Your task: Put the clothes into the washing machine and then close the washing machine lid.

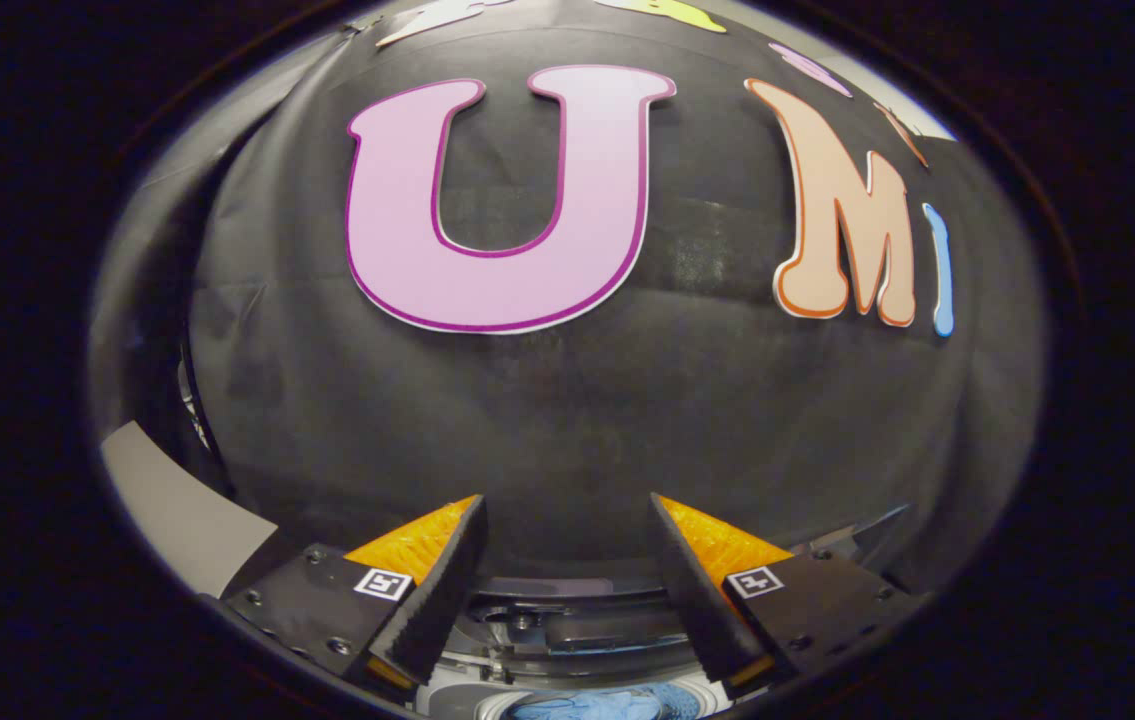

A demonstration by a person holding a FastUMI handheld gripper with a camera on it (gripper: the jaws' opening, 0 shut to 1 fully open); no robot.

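My gripper (567, 510) is open, its two fingers spread wide with nothing between them, and it points at the black cloth wall. Below the fingers, the top of the washing machine (567, 635) shows with its grey rim and open tub. A blue piece of clothing (592, 706) lies inside the tub, under and between the fingers. The machine's lid is hard to make out from here.
The black cloth wall (577, 420) stands close behind the machine. A pale grey panel (177, 505) slants at the left, beside the left finger.
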